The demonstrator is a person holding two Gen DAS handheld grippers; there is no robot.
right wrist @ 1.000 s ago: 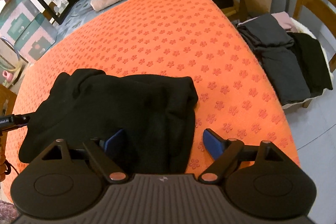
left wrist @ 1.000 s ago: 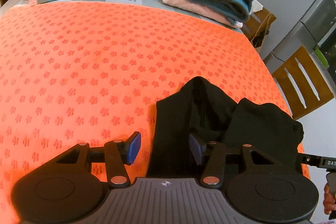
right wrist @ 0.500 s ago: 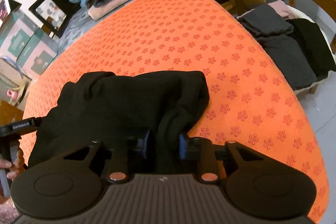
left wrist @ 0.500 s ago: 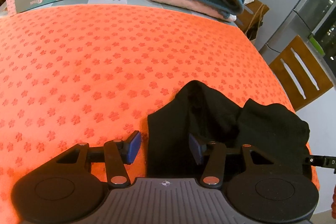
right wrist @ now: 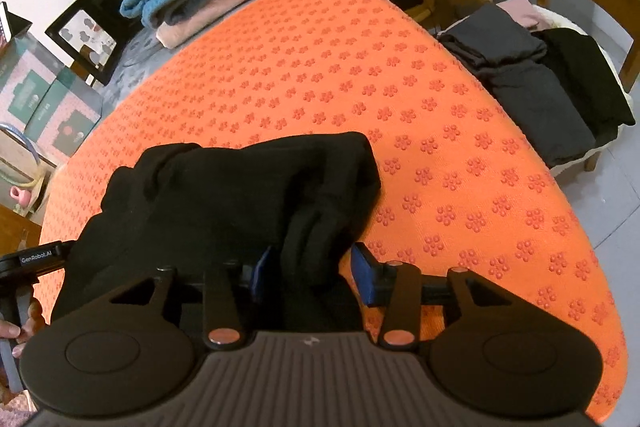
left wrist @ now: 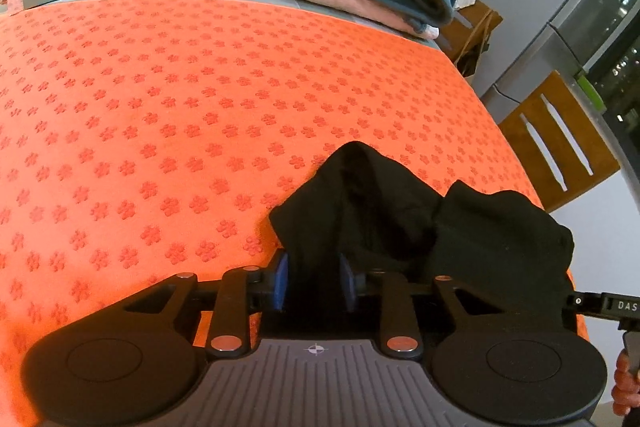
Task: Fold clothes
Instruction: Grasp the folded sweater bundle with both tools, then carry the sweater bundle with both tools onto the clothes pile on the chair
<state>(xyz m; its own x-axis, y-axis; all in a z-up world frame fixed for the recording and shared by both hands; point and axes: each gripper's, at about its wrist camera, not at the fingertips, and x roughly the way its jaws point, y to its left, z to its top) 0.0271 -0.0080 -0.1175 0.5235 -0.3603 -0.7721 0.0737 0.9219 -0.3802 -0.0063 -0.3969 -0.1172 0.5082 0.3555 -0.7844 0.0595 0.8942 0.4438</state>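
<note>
The left claw (left wrist: pixel 313 282), wide open a second ago, is closing onto the near edge of the black garment (left wrist: pixel 400 227) crumpled on the orange desk (left wrist: pixel 160 107) — the right claw (right wrist: pixel 314 277), having pinched, is opening again around a fold. The lift isn't ready yet.

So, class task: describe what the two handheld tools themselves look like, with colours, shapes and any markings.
Both the left tool and the right tool are matte black, with blue pads, two round discs, copper-coloured pivot pins and a ribbed grey base bearing a small white mark. The handles carry white lettering.
</note>
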